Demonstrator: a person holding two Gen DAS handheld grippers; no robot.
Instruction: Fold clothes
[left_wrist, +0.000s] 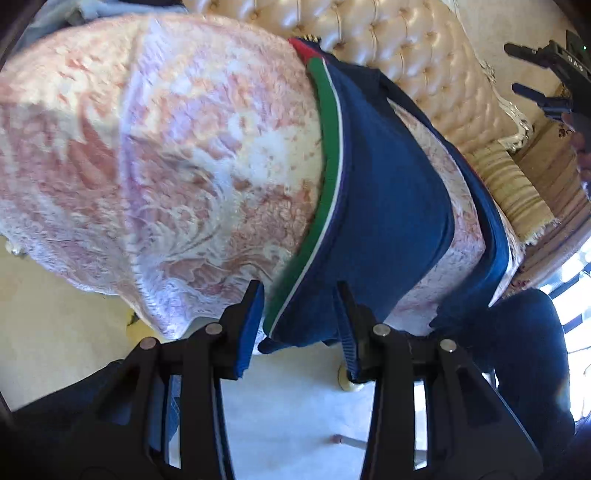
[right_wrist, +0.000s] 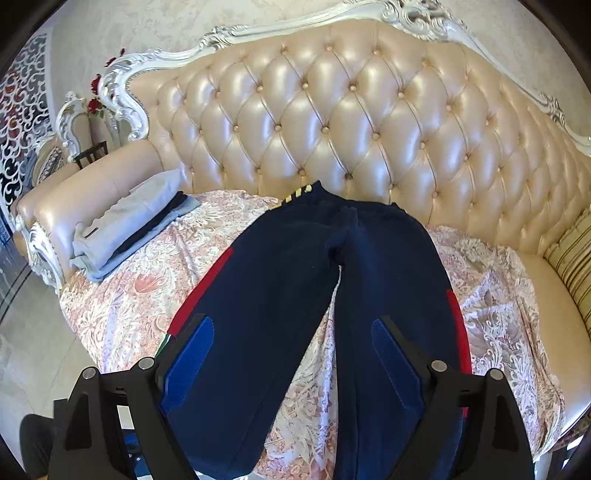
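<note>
Navy trousers (right_wrist: 295, 280) lie spread on the sofa's floral cover (right_wrist: 125, 295). Left tongs (left_wrist: 299, 325) gape around a leg hem, seemingly untouched; right tongs (right_wrist: 291, 354) open, hovering at six o'clock.

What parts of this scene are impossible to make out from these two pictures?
- Right wrist view: the trousers run off the bottom edge, so their cuffs are unseen.
- Same view: yellow lettering on the waistband is too small to read.
- Same view: the folded pile shows only edges; what garments it holds is unclear.
- Left wrist view: the bedspread is blurred.

Trousers (right_wrist: 295, 280) on sofa's floral cover (right_wrist: 129, 295)
</note>
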